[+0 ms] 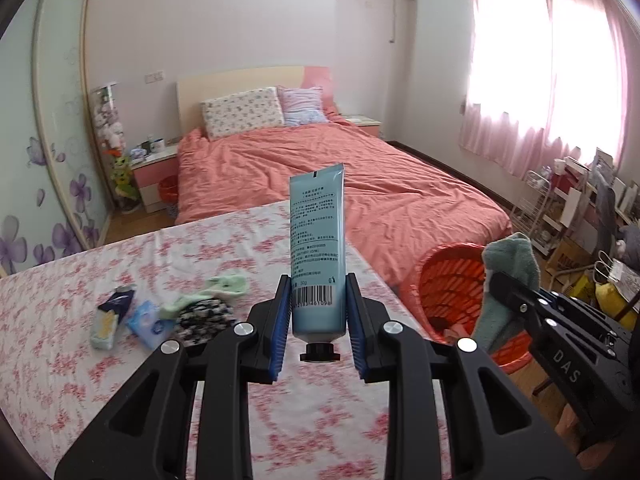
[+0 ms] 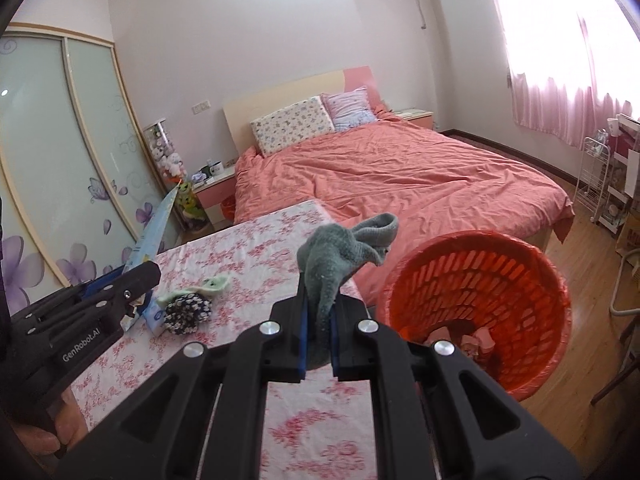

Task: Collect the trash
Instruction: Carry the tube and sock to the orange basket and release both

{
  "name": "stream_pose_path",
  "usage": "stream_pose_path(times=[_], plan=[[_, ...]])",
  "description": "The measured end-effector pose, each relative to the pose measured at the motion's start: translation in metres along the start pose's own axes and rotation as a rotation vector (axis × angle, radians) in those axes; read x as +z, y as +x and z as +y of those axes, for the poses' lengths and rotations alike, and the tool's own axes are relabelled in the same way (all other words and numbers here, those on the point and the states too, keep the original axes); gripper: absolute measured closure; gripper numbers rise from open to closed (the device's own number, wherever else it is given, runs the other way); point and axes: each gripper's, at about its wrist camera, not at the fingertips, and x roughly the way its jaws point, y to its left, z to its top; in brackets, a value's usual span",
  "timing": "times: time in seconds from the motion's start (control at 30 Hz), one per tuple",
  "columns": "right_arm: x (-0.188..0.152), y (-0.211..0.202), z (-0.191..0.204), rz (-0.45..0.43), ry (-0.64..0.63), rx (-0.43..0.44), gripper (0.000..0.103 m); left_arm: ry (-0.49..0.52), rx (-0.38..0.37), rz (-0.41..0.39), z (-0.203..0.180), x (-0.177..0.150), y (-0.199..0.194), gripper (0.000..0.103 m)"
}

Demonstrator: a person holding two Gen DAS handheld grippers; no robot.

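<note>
The left claw (image 1: 318, 316) grips a pale blue tube (image 1: 317, 252) between its blue pads (image 1: 280, 320), which press on the tube's lower body near the barcode. The tube stands upright in the grip, its black cap (image 1: 319, 352) pointing back toward the camera and its crimped end up, above the tabletop (image 1: 60, 360) with the pink flowered cloth.

The right claw (image 2: 319, 340) is clamped narrow on a grey-green sock (image 2: 340, 256), whose lower end is pinched between the pads while the rest bunches up and flops to the right above the fingers. In the left wrist view this sock (image 1: 508, 280) hangs in front of the orange basket (image 1: 448, 276). The basket (image 2: 476, 280) stands on the wooden floor just beside the tabletop's right edge, to the right of the right claw, with some pinkish scraps (image 2: 476, 340) at its bottom.

Still on the tabletop, to the left of both claws, lie a light green sock (image 1: 218, 290), a black-and-white patterned bundle (image 1: 204, 318) touching it, a blue packet (image 1: 148, 320) and a dark blue and white wrapper (image 1: 110, 316). A bed (image 1: 320, 168) with a salmon cover lies beyond.
</note>
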Motion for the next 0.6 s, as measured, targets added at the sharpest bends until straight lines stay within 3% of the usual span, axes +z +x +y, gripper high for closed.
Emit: stream_pose_path(times=[0.6], plan=[[0.015,0.017,-0.123,-0.012,0.151,-0.106,0.094,0.056,-0.228,0.066,-0.099,0.004,0.068,0.076]])
